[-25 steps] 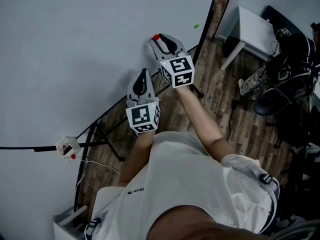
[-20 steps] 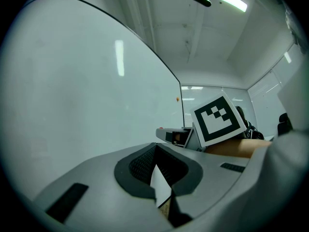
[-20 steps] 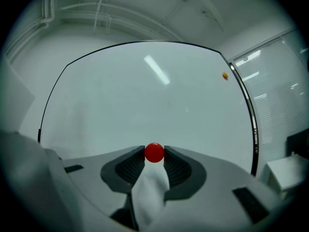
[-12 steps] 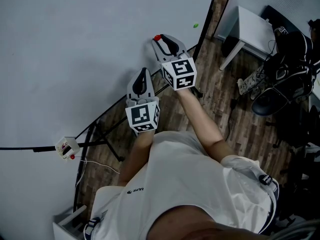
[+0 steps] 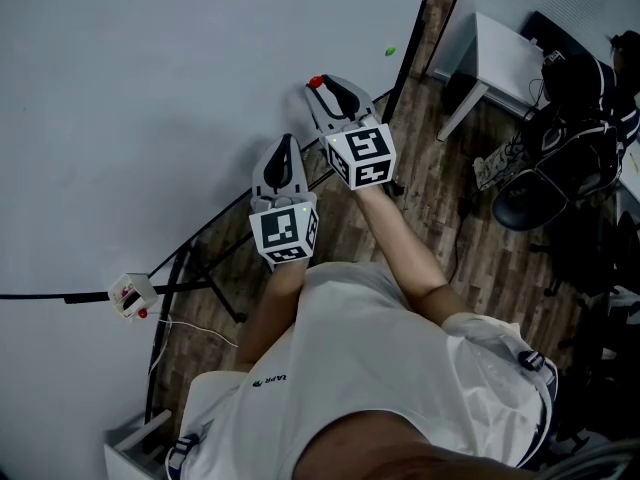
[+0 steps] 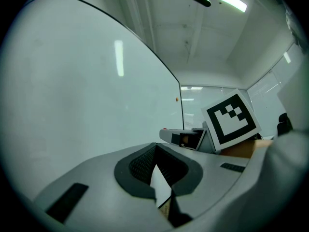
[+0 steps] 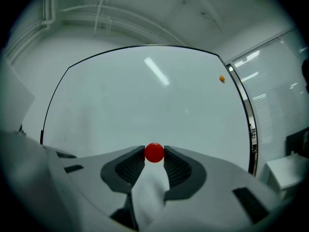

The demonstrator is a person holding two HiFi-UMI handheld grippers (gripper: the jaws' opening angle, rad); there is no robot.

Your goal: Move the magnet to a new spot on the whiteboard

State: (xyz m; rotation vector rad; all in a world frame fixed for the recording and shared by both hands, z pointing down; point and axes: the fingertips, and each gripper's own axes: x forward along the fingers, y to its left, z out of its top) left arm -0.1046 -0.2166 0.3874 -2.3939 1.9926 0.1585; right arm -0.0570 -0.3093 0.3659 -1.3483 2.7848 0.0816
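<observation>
The whiteboard (image 5: 150, 88) fills the upper left of the head view and stands straight ahead in the right gripper view (image 7: 145, 105). A small red round magnet (image 7: 154, 152) sits between the tips of my right gripper (image 7: 154, 153), with both dark pads against its sides. From the head view the magnet (image 5: 315, 81) is right at the board's surface, at the tip of the right gripper (image 5: 318, 85). My left gripper (image 5: 287, 141) hangs lower left of it, jaws together and empty, pointing along the board (image 6: 72, 105). Its pads (image 6: 145, 163) meet at the tip.
A second small magnet (image 5: 390, 51) sticks near the board's right edge (image 7: 221, 79). The board's black frame (image 5: 412, 38) and stand legs (image 5: 200, 278) run beside the wooden floor. A white table (image 5: 505, 53), dark bags (image 5: 570, 118) and a small white box on a cable (image 5: 130, 293) stand around.
My right gripper has drifted slightly toward the lower right of the head view, keeping the red magnet between its pads. The left gripper has stayed put.
</observation>
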